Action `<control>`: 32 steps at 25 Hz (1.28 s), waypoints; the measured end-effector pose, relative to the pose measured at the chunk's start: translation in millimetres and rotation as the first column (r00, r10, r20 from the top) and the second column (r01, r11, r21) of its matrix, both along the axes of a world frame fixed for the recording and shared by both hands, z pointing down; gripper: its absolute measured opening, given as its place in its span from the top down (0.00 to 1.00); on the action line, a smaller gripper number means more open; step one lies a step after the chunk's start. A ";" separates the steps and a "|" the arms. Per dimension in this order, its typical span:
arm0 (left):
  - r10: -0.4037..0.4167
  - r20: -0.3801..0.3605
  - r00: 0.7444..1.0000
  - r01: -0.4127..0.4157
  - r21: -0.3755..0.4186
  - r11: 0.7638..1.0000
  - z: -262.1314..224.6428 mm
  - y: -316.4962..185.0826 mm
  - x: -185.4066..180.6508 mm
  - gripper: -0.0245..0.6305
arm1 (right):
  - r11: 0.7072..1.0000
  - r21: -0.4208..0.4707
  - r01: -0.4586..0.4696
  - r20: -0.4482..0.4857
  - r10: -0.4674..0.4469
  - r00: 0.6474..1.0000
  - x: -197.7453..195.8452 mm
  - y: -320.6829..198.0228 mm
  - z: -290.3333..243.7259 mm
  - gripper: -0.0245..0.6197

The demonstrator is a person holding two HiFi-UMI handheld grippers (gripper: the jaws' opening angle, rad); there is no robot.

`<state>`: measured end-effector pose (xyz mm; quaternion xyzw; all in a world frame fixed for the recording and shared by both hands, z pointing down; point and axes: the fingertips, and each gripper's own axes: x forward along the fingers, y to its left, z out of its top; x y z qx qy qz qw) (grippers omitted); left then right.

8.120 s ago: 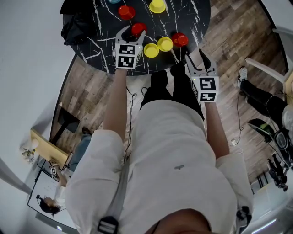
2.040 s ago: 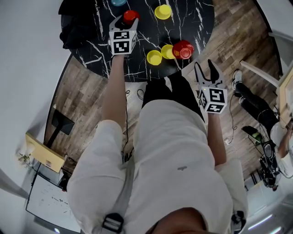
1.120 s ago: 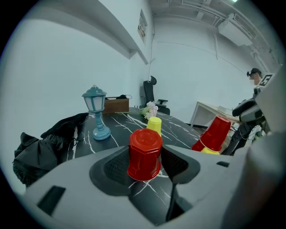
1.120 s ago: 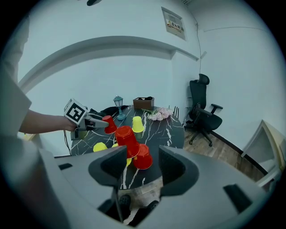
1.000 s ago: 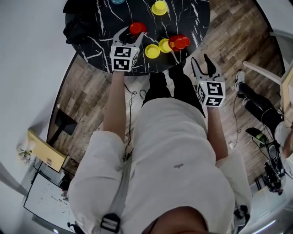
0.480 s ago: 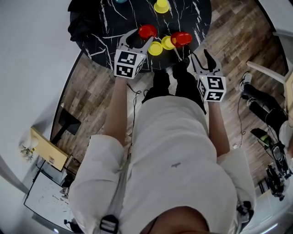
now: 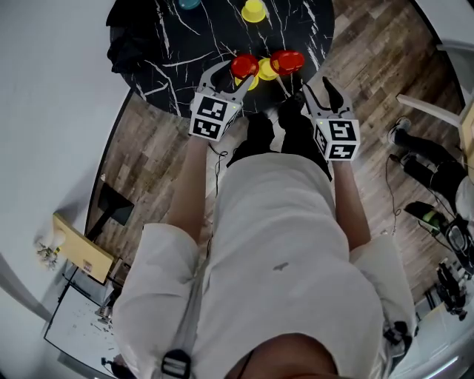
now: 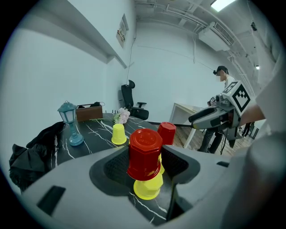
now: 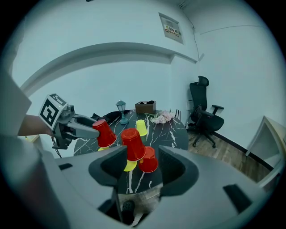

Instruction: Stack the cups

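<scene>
The left gripper (image 7: 227, 75) has its fingers (image 8: 183, 165) clamped on either side of a red plastic cup (image 8: 144, 152). The cup is held mouth down, directly over an upturned yellow plastic cup (image 8: 147, 187) that stands on the table. From where I stand I cannot tell whether the red rim touches the yellow one. A second yellow cup (image 7: 266, 69) sits just behind, wedged between the held cup and the others to its right. The right gripper (image 7: 318, 85) hangs at the near edge of the table. Its fingers (image 9: 176, 167) are spread wide with nothing gripped, and there is only floor beneath them. Straight ahead of it, on the round black marble table with white veins (image 7: 178, 44), another red cup (image 9: 133, 142) leans mouth down on a yellow one. A third red cup (image 9: 149, 160) stands upturned, touching its side. Farther across the table a lone yellow cup (image 7: 254, 10) stands upturned, well apart from the cluster. Near it are a small teal lantern (image 8: 68, 120) and a little bunch of pale flowers (image 8: 120, 116). A black garment (image 8: 31, 150) lies heaped at the left rim of the table, and a black office chair (image 9: 203, 112) stands by the far wall.
</scene>
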<state>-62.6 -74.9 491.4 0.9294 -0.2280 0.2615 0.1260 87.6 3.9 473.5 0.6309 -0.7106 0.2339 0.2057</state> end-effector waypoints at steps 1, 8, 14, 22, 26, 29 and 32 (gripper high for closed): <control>0.008 0.004 1.000 -0.008 0.002 1.000 1.0 2.3 1.4 0.62 | 1.000 -0.001 -0.002 -0.001 0.002 1.000 0.4 0.4 0.2 0.62; 0.084 0.041 0.996 -0.084 0.016 0.996 7.2 18.2 15.6 0.62 | 1.000 -0.011 -0.012 -0.004 0.012 1.000 1.9 4.6 2.4 0.62; 0.128 0.058 0.990 -0.129 0.009 0.992 17.2 30.1 22.9 0.62 | 1.000 -0.018 -0.017 -0.005 0.017 1.000 1.5 6.3 4.1 0.62; 0.154 0.073 0.985 -0.156 0.020 0.988 24.0 27.6 27.4 0.62 | 0.999 -0.027 -0.021 -0.009 0.020 1.000 2.1 6.9 5.4 0.62; 0.174 0.080 0.981 -0.177 0.027 0.984 26.4 28.4 28.9 0.62 | 0.999 -0.030 -0.023 -0.013 0.023 1.000 2.3 7.3 5.8 0.62; 0.186 0.090 0.978 -0.188 0.021 0.982 30.9 29.7 28.7 0.61 | 0.999 -0.029 -0.021 -0.016 0.020 1.000 2.4 5.9 5.7 0.62; 0.185 0.093 0.978 -0.187 0.015 0.982 33.0 30.7 27.8 0.58 | 1.000 -0.025 -0.015 -0.020 0.014 1.000 3.5 3.4 3.8 0.62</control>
